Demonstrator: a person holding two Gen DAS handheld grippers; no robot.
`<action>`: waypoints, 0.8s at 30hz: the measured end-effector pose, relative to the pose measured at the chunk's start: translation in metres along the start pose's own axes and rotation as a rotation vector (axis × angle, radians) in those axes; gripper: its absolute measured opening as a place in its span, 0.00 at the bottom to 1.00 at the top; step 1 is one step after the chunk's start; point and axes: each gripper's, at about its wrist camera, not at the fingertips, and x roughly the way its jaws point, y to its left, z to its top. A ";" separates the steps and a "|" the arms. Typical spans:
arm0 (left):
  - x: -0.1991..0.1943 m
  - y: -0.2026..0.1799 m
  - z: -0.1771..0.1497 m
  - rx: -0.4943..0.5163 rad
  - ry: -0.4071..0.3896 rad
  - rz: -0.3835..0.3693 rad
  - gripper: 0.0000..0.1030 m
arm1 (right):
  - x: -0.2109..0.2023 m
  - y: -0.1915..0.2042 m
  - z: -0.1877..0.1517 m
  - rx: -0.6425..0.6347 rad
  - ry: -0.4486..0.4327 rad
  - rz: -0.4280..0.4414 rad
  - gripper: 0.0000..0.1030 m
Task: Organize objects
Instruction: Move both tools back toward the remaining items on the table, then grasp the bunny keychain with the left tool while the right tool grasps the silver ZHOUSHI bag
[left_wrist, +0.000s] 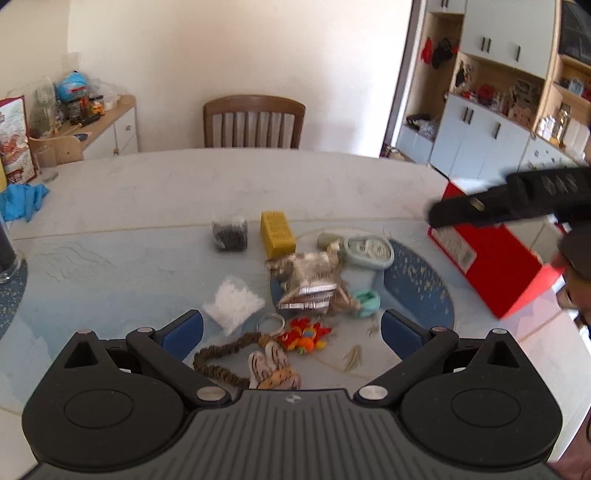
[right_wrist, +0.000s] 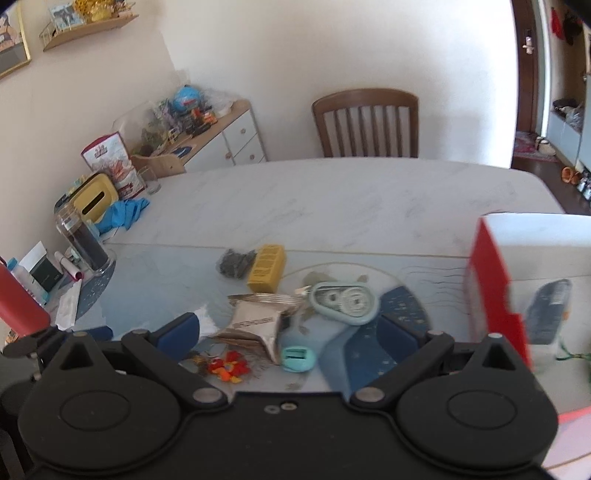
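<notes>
The big table (left_wrist: 258, 177) holds a small mess. A red box (left_wrist: 491, 266) stands off to the right of the left gripper (left_wrist: 291, 328), whose jaws are spread wide and hold nothing. The right gripper (right_wrist: 288, 332) is spread wide and empty too. Past the left jaws lie a yellow block (left_wrist: 277, 234), a green tape case (left_wrist: 367, 251) and a shiny foil pack (left_wrist: 308, 282). Between the left jaws sit a white bag (left_wrist: 234, 302), a furry rope (left_wrist: 221, 360) and a small orange toy (left_wrist: 304, 336).
</notes>
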 end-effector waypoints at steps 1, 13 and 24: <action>0.003 0.001 -0.004 0.005 0.010 -0.004 1.00 | 0.006 0.004 0.001 -0.010 0.007 -0.003 0.99; 0.034 0.002 -0.035 0.074 0.055 0.031 1.00 | 0.079 0.027 0.005 -0.044 0.115 -0.020 0.99; 0.047 -0.002 -0.043 0.120 0.056 0.056 0.99 | 0.131 0.034 0.005 -0.012 0.213 -0.046 0.96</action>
